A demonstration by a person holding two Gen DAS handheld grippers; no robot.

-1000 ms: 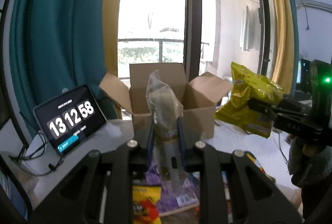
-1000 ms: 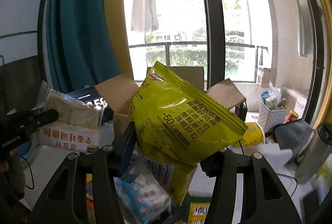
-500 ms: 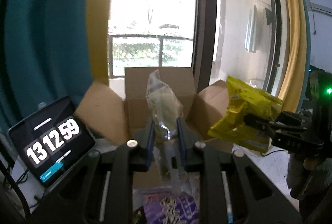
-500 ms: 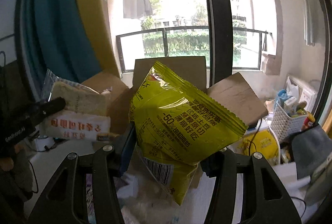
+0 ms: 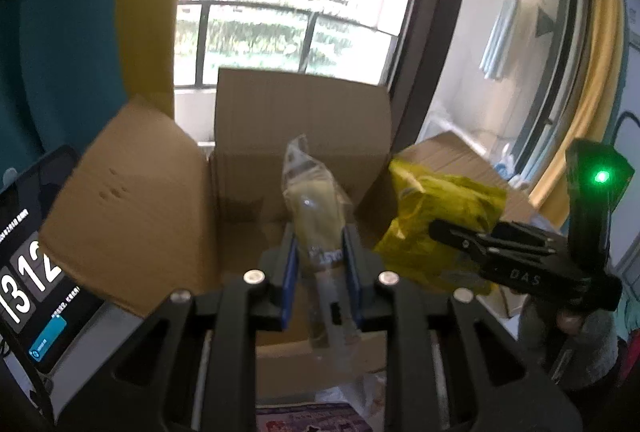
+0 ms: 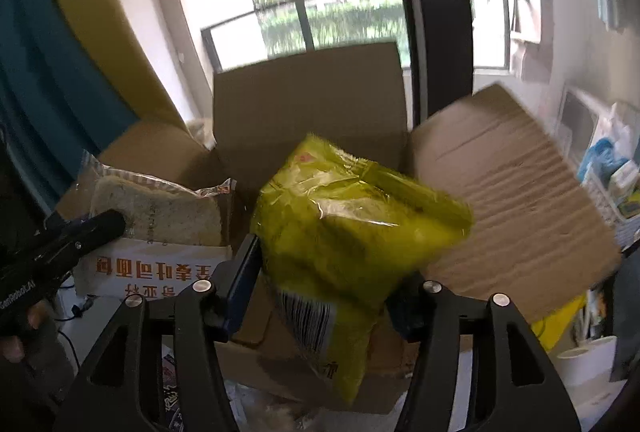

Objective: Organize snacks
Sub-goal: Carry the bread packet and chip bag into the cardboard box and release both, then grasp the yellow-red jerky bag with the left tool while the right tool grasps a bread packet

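Yellow snack bag (image 6: 352, 232) sits between the right claw (image 6: 324, 276) fingers, hanging over the open cardboard box (image 5: 304, 136), barcode end down. Jaws have just been opening: left blue pad is at the bag's edge, right pad hidden behind the film, so can't confirm it's still pinched. Looks like a release in progress; bag is blurred and tilted toward 1 o'clock.

Sliced bread pack (image 5: 316, 216) is upright in the left claw (image 5: 318, 264), narrow gap, both blue pads pressing the clear wrapper near its lower part. Jaws have just been easing slightly, but the grip looks intact. In the right wrist view the same pack (image 6: 160, 232) shows at 9 o'clock, white label band below the bread, also above the box's left side.

Why held this way: both items gripped low with the bulk above or ahead, so they can drop straight into the box with flaps splayed out of the way.

Around: tablet clock (image 5: 28, 272) at 8 o'clock on the bench, more snack wrappers (image 5: 312, 416) in front of the box, window and balcony rail behind.
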